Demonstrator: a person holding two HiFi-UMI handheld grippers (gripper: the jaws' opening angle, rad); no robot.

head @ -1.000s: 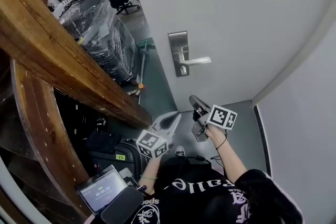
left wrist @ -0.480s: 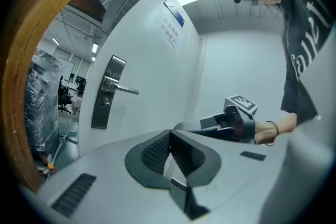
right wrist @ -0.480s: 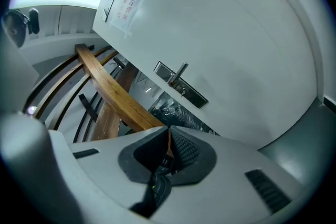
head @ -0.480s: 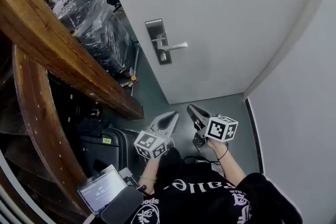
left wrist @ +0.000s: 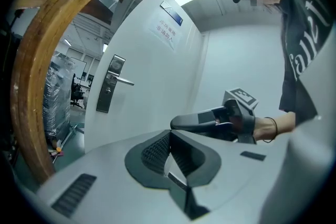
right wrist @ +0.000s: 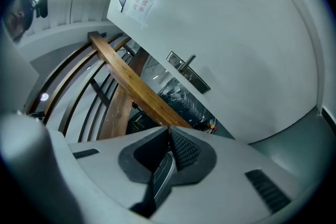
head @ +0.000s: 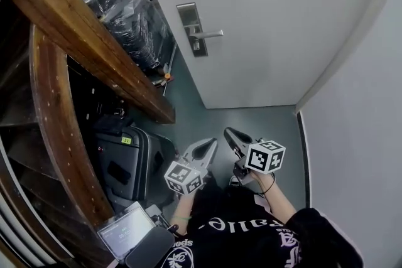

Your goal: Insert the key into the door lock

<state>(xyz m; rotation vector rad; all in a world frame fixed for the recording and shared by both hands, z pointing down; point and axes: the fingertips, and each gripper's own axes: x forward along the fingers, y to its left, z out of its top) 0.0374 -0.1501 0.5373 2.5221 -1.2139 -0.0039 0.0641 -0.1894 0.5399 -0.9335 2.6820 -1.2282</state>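
- Landmark for everything here is the door lock point(head: 191, 28), the metal plate on the white door point(head: 270, 22) with the handle point(head: 211, 34) sticking out of it.
- What has changed: a second ago both tongs were up close under the door lock, with the right one overlapping the bottom of the door in the head view. Now they sit well below it, over the grey floor point(head: 264, 119). The gap to the lock has grown, not shrunk.
- The left gripper point(head: 210, 144) is well below the door lock and a touch right of it. Its jaws are pressed together at the tips with nothing between them, just a bare gap behind the pads.
- The right gripper point(head: 228, 132) is just beside the left one, also well below the lock. Its jaws are closed too, but a thin grey metal strip is wedged in behind the tips. I'm guessing that's the key point(right wrist: 161, 176) seen edge-on, though I can't swear to it.
- Nothing pokes out past the tips in the head view.
- The keyhole is too small to make out from here.
- The wooden beam point(head: 94, 28) runs off to the left of the lock, out of the way.
- My read: insertion hasn't started. The key hand needs to come back up to the plate and line up under the handle.
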